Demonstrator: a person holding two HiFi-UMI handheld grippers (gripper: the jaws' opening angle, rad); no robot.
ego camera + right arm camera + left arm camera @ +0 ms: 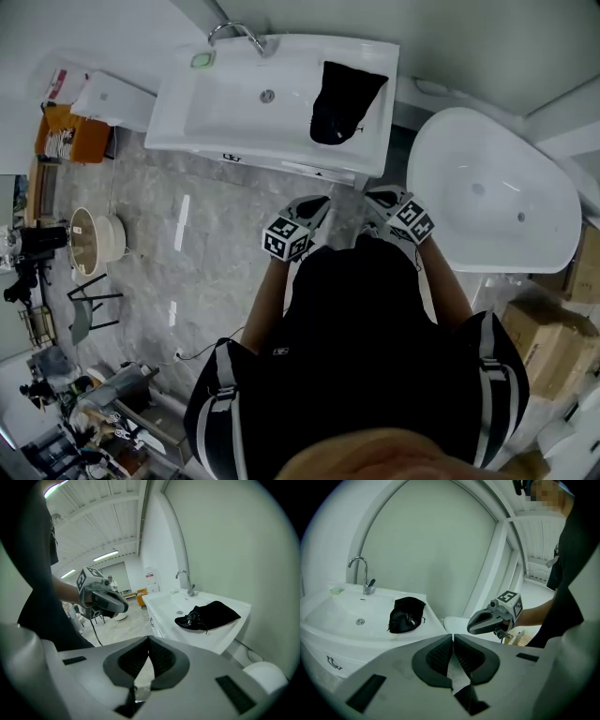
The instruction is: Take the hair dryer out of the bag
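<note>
A black drawstring bag (345, 101) lies on the right end of the white washbasin counter (366, 155), its mouth toward me. The hair dryer is hidden inside it; only a small glinting bit shows at the bag's opening (408, 618). Both grippers hover in front of my body, short of the counter's front edge and apart from the bag. My left gripper (319, 203) is shut and empty, the pads (440, 654) meeting. My right gripper (377, 199) is shut and empty too, beside the left. The bag (211, 615) lies ahead and to the right in the right gripper view.
A chrome faucet (239, 36) and a green soap dish (202, 59) stand at the basin's back. A white bathtub (487, 197) is on the right, with cardboard boxes (553, 337) near it. An orange crate (70, 139), a round bucket (94, 239) and clutter sit at the left.
</note>
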